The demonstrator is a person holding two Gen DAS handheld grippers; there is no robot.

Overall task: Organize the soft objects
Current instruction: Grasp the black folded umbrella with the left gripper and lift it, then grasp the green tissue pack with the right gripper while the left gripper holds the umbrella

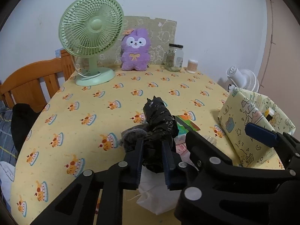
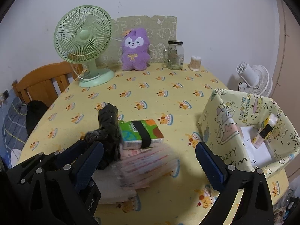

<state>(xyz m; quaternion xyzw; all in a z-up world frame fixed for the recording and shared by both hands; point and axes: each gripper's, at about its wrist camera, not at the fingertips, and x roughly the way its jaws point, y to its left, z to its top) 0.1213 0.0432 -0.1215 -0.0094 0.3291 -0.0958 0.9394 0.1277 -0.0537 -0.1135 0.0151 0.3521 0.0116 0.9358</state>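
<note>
The left gripper [image 1: 152,161] is closed on a black plastic-wrapped roll [image 1: 159,123], its two blue-padded fingers pressing the roll's near end from either side, with the roll pointing away over the yellow cake-print tablecloth [image 1: 78,101]. The right gripper [image 2: 150,161] stands wide open and holds nothing; between its spread fingers lies a stack near the table's front edge: a green tissue pack [image 2: 140,133] with a black band on top of a pink-striped clear-wrapped pack [image 2: 146,166] (blurred in this view), with white cloth [image 2: 112,187] beneath. A grey knitted item [image 1: 131,133] lies just left of the roll. To the right stands a paper-covered box [image 2: 225,131], open at the top, holding a small wrapped pack [image 2: 266,129] and white paper. At the far side are a green desk fan [image 1: 91,37], a purple plush toy [image 1: 135,50], a glass jar [image 1: 174,58] and a tub of cotton swabs [image 1: 193,65].
</note>
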